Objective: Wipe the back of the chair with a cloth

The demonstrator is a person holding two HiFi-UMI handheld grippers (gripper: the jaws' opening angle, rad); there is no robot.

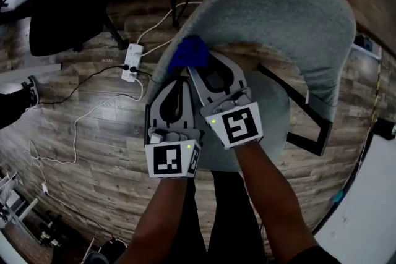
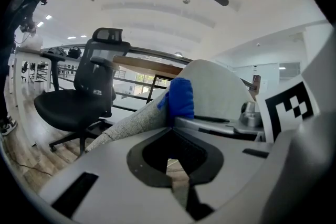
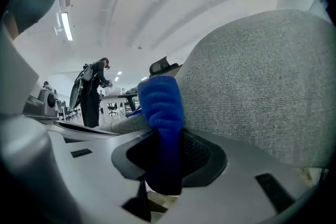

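We pinch the blue cloth (image 3: 160,107) in our right gripper (image 3: 161,168) at the chair back (image 3: 262,102) edge. Our left gripper (image 2: 176,186) sits pressed together, empty.

Blue cloth (image 1: 189,52) against the grey chair back (image 1: 278,15)
Bunched into an upright fold, the cloth was pressed against the left edge of the curved fabric chair back.

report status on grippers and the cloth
Right gripper shut on blue cloth, cloth at the edge of the grey chair back. Left gripper shut, empty, alongside. Nothing seen in the way.
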